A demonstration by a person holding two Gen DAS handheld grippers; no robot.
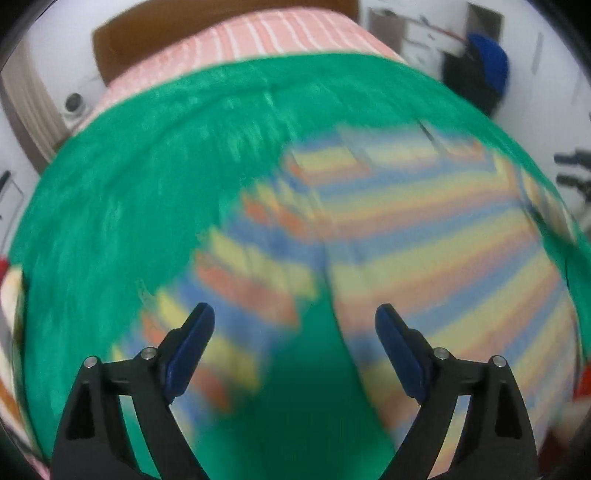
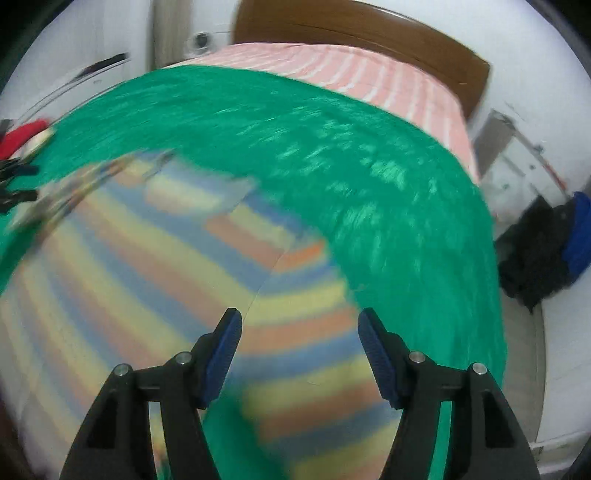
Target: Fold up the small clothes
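One striped garment (image 1: 424,229) | one green cloth (image 1: 129,206) | two grippers, fingers apart, empty

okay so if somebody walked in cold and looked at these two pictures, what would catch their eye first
First, the striped garment in blue, yellow and orange bands, spread across the middle of the bright green cloth; both are blurred. Next, the two open grippers low in each view, the left gripper and the right gripper, with nothing between their blue pads. Beyond the green cloth lies a pink striped bedcover against a brown headboard.
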